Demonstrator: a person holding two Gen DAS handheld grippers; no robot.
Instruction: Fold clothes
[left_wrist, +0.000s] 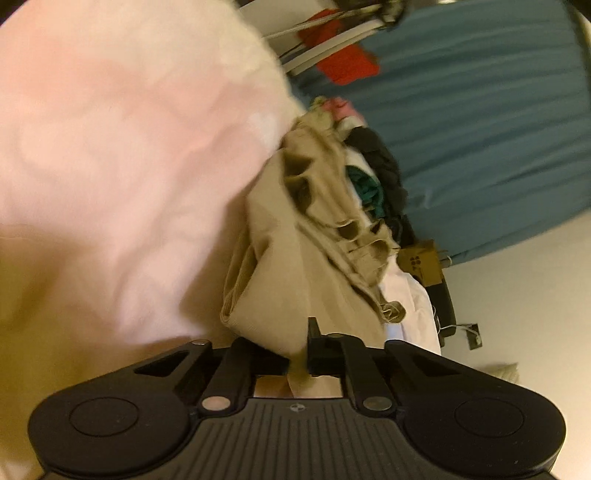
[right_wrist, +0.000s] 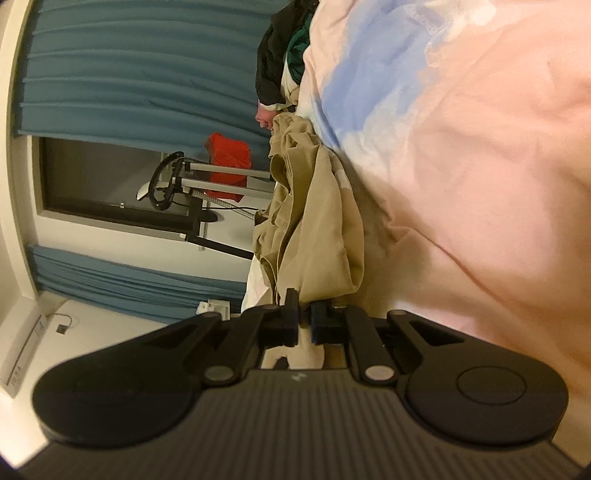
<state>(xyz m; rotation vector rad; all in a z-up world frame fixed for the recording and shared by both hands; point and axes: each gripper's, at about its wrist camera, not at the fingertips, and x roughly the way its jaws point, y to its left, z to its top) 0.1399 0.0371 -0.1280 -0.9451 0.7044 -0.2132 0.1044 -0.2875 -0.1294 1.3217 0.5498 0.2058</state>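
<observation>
Khaki trousers (left_wrist: 280, 266) pinched in both tongs; no legible labels.

The left matte black plastic two-finger gripper (left_wrist: 308, 354) fills the lower frame: a ribbed centre plate, two rounded lobes with circular discs, and silver pivot rivets on its linkage arms. The right matte black plastic two-finger gripper (right_wrist: 303, 325) looks alike, with a small white mark at the plate's top centre.

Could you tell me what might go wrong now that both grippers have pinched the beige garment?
1. The left gripper and right gripper each clamp only a thin edge of the beige garment, so the cloth may slip out when lifted.
2. The garment hangs bunched and twisted, so a fold may set in creases.
3. The pile of dark clothes lies against it and could get dragged along.
</observation>
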